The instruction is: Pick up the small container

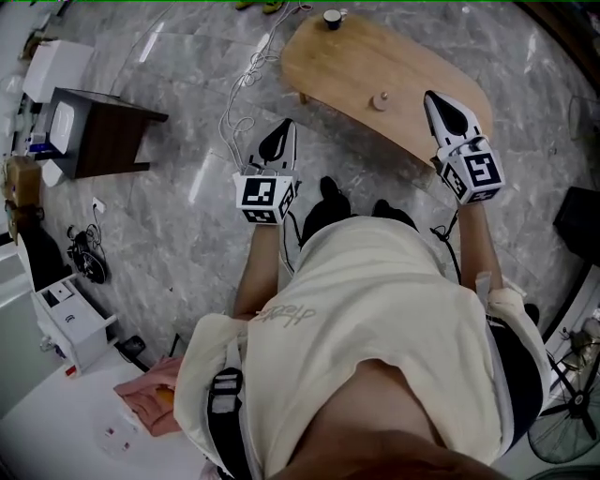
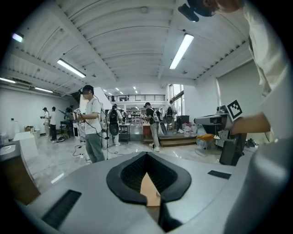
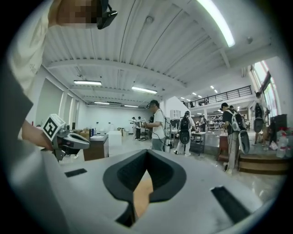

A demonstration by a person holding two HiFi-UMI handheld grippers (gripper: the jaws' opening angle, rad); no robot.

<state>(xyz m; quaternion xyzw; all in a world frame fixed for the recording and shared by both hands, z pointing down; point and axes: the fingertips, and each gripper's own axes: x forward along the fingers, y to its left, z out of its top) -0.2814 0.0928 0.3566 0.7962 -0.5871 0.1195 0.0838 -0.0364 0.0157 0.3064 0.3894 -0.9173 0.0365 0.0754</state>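
Pale wood marks where the job lies: a low oval wooden table (image 1: 412, 84) in the upper middle of the head view carries a small beige knob-topped container (image 1: 381, 101) near its centre. A darker round cup-like thing (image 1: 332, 17) sits at the table's far end, near the top edge of the frame. The beige piece is probably the one to lift, though it is too small to make out in detail. It stands alone on bare wood, well apart from the cup, which should leave room for jaws to come in from either side.

Neither tool is near it yet. The left gripper (image 1: 284, 125) shows over the grey marble floor (image 1: 187, 187), left of the table. The right gripper (image 1: 433, 97) shows over the table's right part, near the container in the picture, though its height above the wood cannot be told. Both forearms reach forward from the person's cream shirt (image 1: 375, 309) with the marker cubes toward the body and the jaws pointing away.

Both gripper views look out level across a bright hall with people standing about, not down at the table, so the tools appear carried rather than aimed. The left gripper's (image 2: 146, 155) jaws are pressed together with nothing in them. The right gripper's (image 3: 146, 153) jaws also meet at the tips, empty. Either would have to spread its jaws and tip downward before it could take the container.
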